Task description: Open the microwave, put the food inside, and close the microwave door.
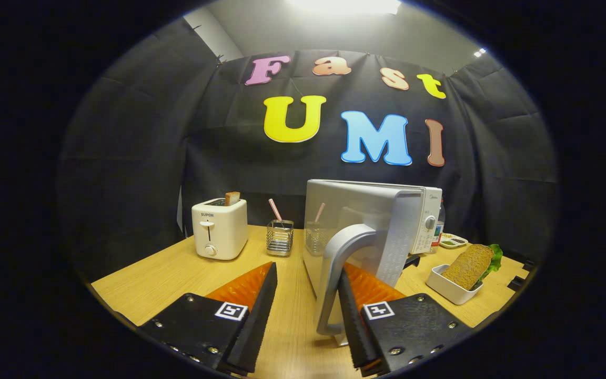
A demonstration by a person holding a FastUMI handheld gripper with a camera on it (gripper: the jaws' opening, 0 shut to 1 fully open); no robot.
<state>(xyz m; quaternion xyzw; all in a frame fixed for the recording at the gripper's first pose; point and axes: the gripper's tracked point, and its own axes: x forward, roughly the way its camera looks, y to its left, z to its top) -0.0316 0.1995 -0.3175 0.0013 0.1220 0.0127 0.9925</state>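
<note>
From the gripper's own camera, a pale wooden table (177,273) stands before a black cloth wall. The gripper (307,287) has its two fingers spread wide apart; the curved grey door handle (334,273) of the silver-white microwave (418,221) sits between them, just beside the right finger, though I cannot tell whether they touch. The microwave door (358,221) is swung partly open toward the fingers. To the right of the microwave, a brown bread sandwich with green lettuce (470,266) leans in a small white rectangular dish (447,289). Beyond the left finger stand a white toaster (220,229) holding a slice and a wire mesh holder (280,238).
</note>
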